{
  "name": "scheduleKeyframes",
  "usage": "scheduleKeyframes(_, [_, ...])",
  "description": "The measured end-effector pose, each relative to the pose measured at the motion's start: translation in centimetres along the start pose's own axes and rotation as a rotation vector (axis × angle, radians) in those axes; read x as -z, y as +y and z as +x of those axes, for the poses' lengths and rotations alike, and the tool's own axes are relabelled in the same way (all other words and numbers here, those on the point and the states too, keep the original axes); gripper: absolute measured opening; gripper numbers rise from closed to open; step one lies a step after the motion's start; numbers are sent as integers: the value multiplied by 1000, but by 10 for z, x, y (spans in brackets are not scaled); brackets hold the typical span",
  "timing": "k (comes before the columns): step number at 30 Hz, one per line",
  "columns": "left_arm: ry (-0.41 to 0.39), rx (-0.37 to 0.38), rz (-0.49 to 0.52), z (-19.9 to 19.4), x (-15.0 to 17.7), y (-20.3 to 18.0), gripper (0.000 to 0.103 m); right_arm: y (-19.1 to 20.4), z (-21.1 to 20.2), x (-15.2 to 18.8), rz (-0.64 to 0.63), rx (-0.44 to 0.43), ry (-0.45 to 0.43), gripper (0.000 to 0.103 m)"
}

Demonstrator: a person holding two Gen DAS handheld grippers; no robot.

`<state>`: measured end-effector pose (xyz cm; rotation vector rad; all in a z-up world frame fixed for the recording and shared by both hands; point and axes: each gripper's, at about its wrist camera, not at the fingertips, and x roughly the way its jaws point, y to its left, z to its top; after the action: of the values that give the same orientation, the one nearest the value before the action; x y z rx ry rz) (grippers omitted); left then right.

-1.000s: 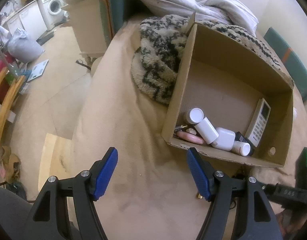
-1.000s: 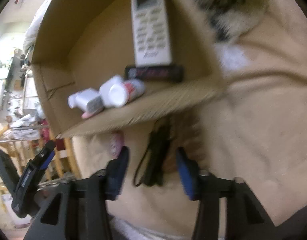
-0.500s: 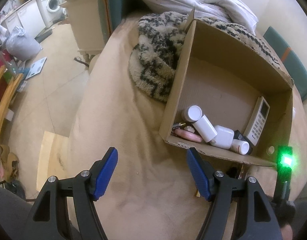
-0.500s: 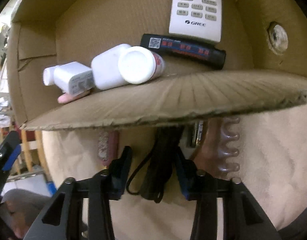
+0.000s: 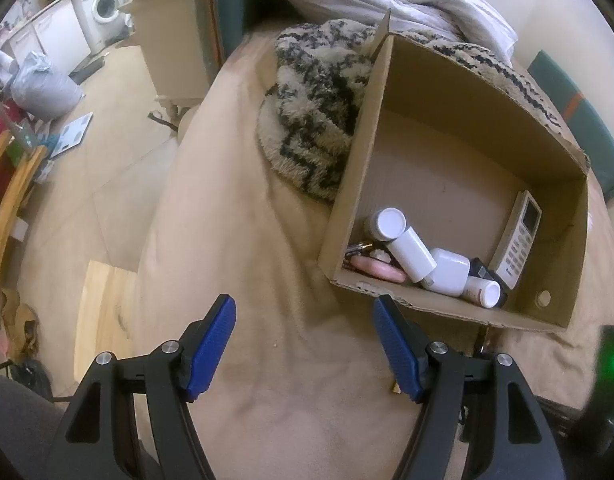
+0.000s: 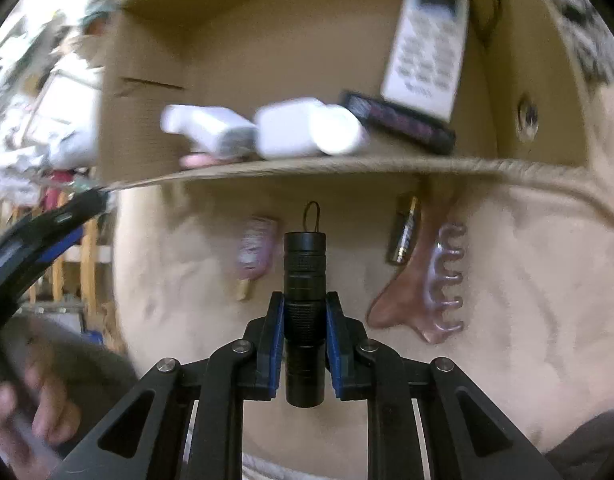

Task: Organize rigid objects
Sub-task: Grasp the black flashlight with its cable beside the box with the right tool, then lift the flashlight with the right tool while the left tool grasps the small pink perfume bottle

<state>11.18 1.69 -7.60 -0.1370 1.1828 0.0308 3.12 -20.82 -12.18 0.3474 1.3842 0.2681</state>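
The right hand-held gripper (image 6: 305,316) has just closed on a black flashlight (image 6: 305,280), lifted clear of the beige cover, with the cardboard box (image 6: 307,166) just ahead. The left hand-held gripper (image 5: 305,344) hangs wide, empty, box ahead to its right.
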Motion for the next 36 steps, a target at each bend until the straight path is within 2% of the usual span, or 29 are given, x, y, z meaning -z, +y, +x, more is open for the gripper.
scheduleKeyframes(5, [0,-13,20,2,2,-4,68,15,-50,-7,-121,-39,-137,21])
scheduleKeyframes(10, [2,-30,35,5,5,-6,68,19,-106,-19,-237,-39,-347,21])
scheduleKeyframes(13, [-2,-41,51,8,7,-8,68,25,-126,-21,-286,-41,-479,21])
scheduleKeyframes(16, [-2,-41,74,11,10,-11,68,9,-143,-31,-296,-39,-576,21])
scheduleKeyframes(21, [11,-55,129,18,17,-22,68,-6,-140,-38,-208,-54,-570,21])
scheduleKeyframes(25, [15,-72,183,24,22,-39,68,-11,-144,-34,-207,-61,-592,21])
scheduleKeyframes(30, [43,-61,240,37,33,-70,68,-12,-142,-36,-197,-67,-573,21])
scheduleKeyframes(34, [55,-70,327,53,43,-102,68,-13,-141,-39,-198,-68,-569,21])
scheduleKeyframes(36, [67,-63,331,63,45,-110,68,-16,-141,-40,-190,-75,-570,21])
